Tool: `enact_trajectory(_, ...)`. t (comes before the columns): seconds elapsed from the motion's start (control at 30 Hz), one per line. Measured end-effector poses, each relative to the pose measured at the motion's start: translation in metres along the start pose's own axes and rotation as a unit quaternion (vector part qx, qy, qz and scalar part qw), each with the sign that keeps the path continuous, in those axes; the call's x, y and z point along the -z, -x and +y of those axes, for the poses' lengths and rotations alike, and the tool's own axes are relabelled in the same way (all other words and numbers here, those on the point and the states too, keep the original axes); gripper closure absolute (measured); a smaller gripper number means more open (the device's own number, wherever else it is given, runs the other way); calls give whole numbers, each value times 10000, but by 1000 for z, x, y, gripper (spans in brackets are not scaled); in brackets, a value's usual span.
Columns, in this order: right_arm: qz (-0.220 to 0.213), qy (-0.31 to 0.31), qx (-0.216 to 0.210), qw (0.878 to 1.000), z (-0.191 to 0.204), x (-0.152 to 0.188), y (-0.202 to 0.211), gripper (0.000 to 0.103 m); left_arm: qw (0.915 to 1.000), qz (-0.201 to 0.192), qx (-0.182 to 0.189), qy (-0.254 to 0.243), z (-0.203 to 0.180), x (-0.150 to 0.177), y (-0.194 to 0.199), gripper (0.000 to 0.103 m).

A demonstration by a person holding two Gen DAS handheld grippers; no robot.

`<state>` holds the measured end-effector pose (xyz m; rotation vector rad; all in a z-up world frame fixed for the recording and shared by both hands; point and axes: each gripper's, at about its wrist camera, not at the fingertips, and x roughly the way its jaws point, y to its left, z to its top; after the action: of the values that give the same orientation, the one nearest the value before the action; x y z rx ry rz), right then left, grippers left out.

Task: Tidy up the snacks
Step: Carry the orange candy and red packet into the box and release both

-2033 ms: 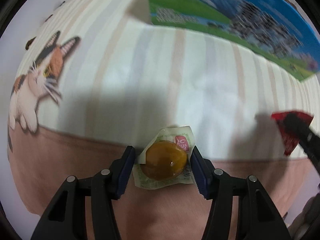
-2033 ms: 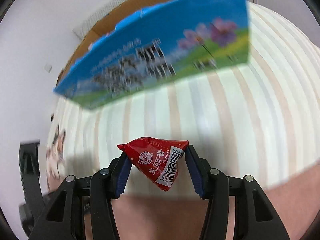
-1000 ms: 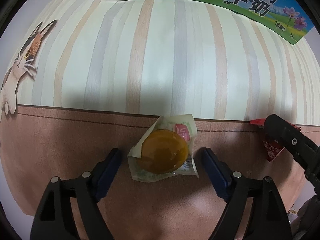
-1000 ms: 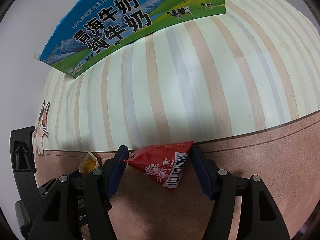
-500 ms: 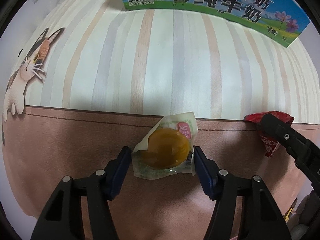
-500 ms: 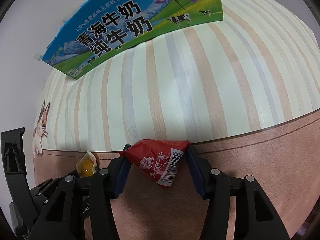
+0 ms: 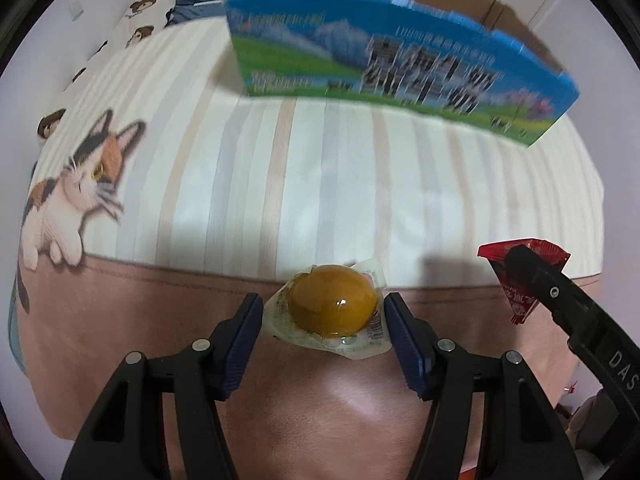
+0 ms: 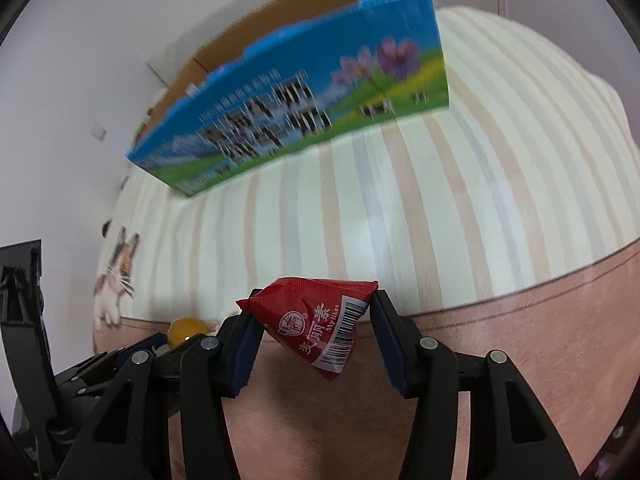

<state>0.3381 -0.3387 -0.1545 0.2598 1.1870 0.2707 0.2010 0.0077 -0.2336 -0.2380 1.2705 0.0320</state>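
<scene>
Currently held: two snacks.
Your left gripper (image 7: 323, 316) clamps the yolk packet (image 7: 332, 310); your right gripper (image 8: 314, 330) clamps the red packet (image 8: 316, 326), milk carton (image 8: 304, 108) ahead.

Orange jelly cup (image 7: 333, 307), clear wrapper, clamped between jaws; red triangular packet (image 8: 316, 330) likewise, barcode showing.

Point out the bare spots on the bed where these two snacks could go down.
Free: the striped sheet between the milk box and the pink band, right of the cat print. Crowded: by the left gripper and right gripper.
</scene>
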Motion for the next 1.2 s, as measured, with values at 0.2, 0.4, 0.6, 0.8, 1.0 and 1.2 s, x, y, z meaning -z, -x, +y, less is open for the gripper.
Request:
enact_trajectory(0.2,-413,-20,-271,9988,8,-33,39,47,9988,-404,249,-80,-3,-31,49,43)
enact_trajectory(0.4,-891,122,-463,9949,21,-91,78,48,9962,-616,565,-256,-24,-93,76,43)
enact_trajectory(0.6,-1062,437,-404,9926,33,-162,93,48,9938,-739,598,-581,-43,-172,83,43)
enact_trajectory(0.8,-807,566,-159,9950,36,-248,75,47,9948,-521,684,-545,-58,-264,65,43)
enact_trajectory(1.0,-181,589,212,9979,31,-323,20,47,9943,386,837,-542,-77,-337,2,43)
enact_trajectory(1.2,522,543,480,9960,14,-365,-39,47,9927,882,638,-523,-85,-370,-54,42)
